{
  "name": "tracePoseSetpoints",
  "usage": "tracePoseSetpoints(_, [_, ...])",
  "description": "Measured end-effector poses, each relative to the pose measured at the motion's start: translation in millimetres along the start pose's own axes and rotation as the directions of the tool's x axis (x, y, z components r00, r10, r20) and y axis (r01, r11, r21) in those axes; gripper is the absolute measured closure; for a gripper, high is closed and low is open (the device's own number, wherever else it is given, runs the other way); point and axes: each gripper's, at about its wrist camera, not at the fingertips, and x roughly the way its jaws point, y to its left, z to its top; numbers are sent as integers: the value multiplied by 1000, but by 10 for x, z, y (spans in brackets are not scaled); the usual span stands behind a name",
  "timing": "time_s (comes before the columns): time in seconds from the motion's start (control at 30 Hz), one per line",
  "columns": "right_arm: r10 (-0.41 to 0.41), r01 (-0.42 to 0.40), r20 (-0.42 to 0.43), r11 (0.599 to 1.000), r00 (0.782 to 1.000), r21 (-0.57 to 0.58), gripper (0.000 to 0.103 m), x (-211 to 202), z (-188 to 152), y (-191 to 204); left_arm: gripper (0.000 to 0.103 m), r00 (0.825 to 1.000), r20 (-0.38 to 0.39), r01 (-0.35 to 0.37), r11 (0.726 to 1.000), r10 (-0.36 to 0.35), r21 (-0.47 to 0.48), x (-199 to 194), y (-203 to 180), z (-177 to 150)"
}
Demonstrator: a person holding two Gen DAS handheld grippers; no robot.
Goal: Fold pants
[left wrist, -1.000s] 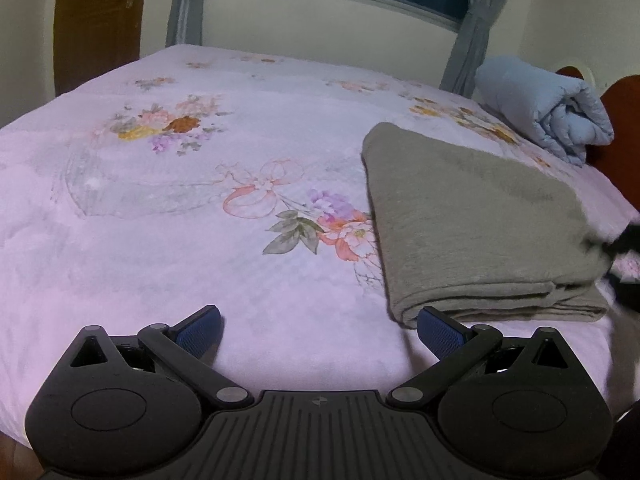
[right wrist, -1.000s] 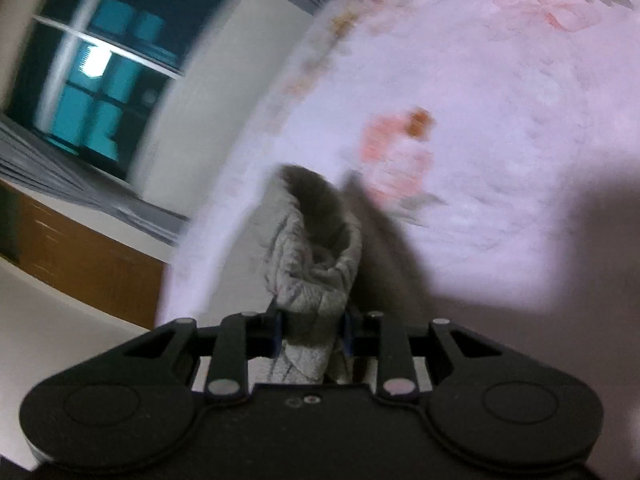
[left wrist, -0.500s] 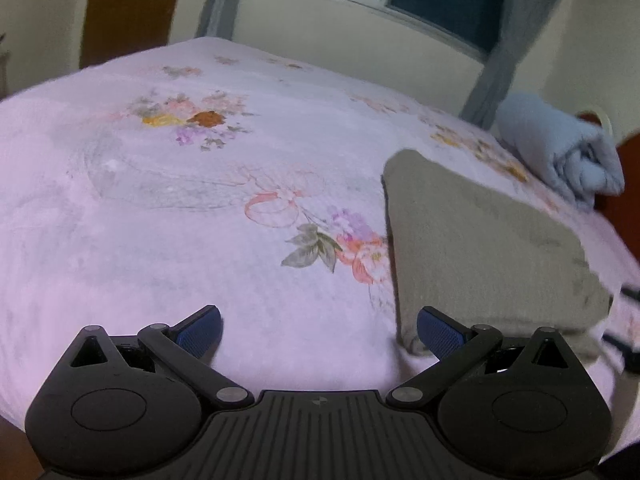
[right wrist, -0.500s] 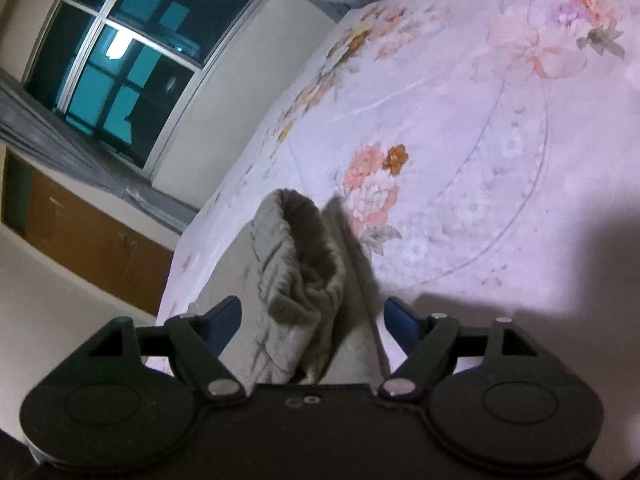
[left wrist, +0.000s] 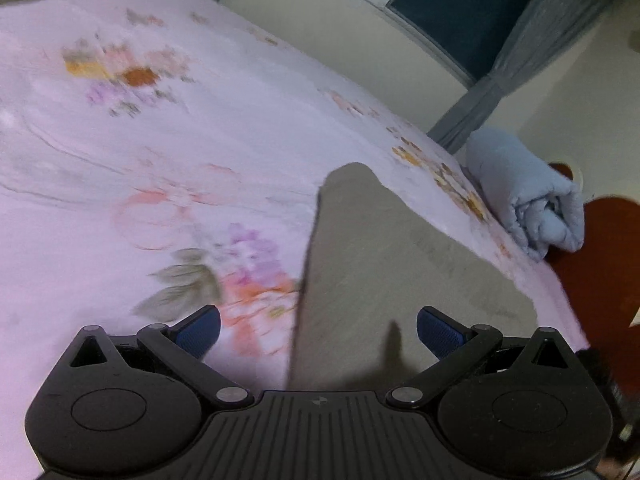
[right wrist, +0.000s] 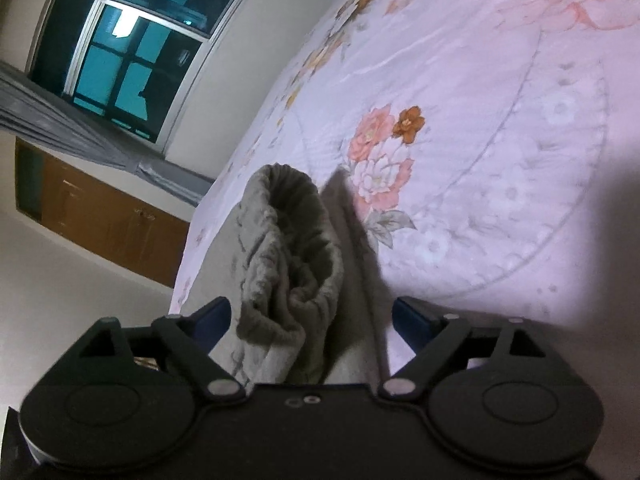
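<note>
The grey-brown pants (left wrist: 384,264) lie folded flat on the pink floral bedspread (left wrist: 200,152). My left gripper (left wrist: 318,332) is open and empty, low over the near left edge of the pants. In the right wrist view a bunched cuff or waistband of the pants (right wrist: 292,256) stands up between the jaws of my right gripper (right wrist: 310,316), which is open and no longer clamps it. The cloth rests loose against the gripper body.
A rolled light-blue blanket (left wrist: 524,192) lies at the bed's far right beside a dark red headboard (left wrist: 600,264). A window with grey curtains (left wrist: 520,40) is behind the bed. A wooden cabinet (right wrist: 100,216) stands by the wall.
My right gripper opened and let go of the pants' bunched end. My left gripper, open throughout, moved forward and right, closer over the folded pants.
</note>
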Motion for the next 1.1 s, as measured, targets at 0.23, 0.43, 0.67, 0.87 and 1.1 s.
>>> tracePoseSetpoints(0.23, [40,-41,-53,999,998,-18,7,174,94,39,0,998,-55,24,1000,-24,0,399,-222,121])
tracePoseSetpoints(0.43, [55,-60,-90,997,994,-48,7,297,133,71,0,995,-90,36,999,-35,2,530,-291,168])
tracePoseSetpoints(0.67, [57,-67,-132,995,990,-79,7,393,184,148,0,991,-123,53,999,-52,6,647,-329,202])
tracePoseSetpoints(0.87, [46,-62,-158,994,986,-94,8,416,196,186,0,987,-151,53,999,-51,8,752,-421,224])
tracePoseSetpoints(1.1, [-2,-27,-204,990,979,-137,50,443,200,287,38,982,-189,-8,996,26,92,833,-554,244])
